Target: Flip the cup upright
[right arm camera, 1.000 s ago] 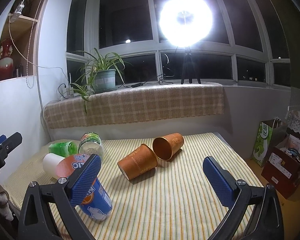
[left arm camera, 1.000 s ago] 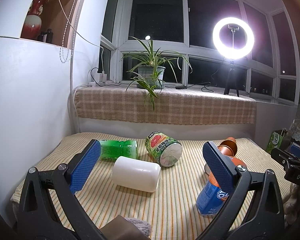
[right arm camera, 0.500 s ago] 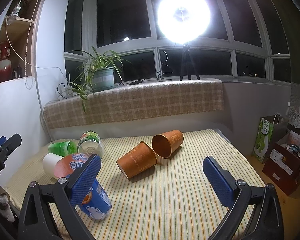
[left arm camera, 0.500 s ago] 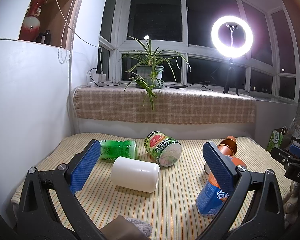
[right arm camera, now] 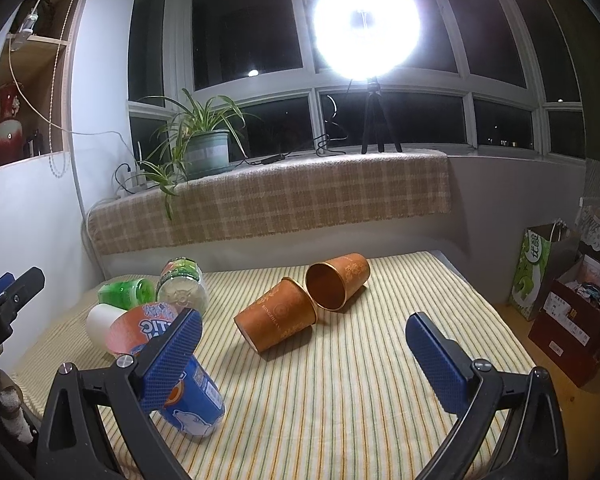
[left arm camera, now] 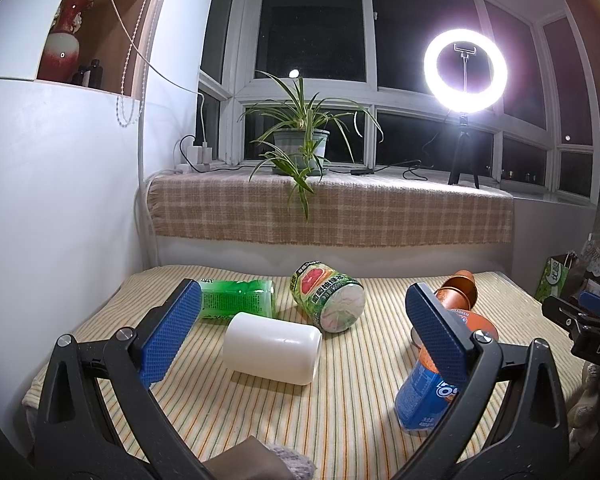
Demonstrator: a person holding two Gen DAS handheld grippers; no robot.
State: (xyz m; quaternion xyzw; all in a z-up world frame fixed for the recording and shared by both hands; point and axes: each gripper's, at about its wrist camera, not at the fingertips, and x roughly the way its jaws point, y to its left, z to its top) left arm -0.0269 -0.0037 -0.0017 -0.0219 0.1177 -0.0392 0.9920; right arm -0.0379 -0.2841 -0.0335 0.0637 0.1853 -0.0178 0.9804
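Several cups lie tipped over on a striped cloth. A white cup (left arm camera: 273, 353) lies on its side just ahead of my open, empty left gripper (left arm camera: 304, 334). A green cup (left arm camera: 236, 300) and a grapefruit-print cup (left arm camera: 327, 301) lie behind it. A blue and orange cup (left arm camera: 440, 384) leans behind my left gripper's right finger. In the right wrist view two orange paper cups (right arm camera: 278, 322) (right arm camera: 337, 285) lie on their sides ahead of my open, empty right gripper (right arm camera: 304, 356). The blue cup (right arm camera: 188, 396) sits behind its left finger.
A checked-cloth window ledge (left arm camera: 332, 212) with a potted plant (left arm camera: 300, 148) and a ring light (left arm camera: 465, 70) runs behind the table. A white wall (left arm camera: 60, 200) stands on the left. Bags and boxes (right arm camera: 556, 292) stand on the floor to the right.
Both views have shifted very slightly; the cups lie where they were and both grippers stay open.
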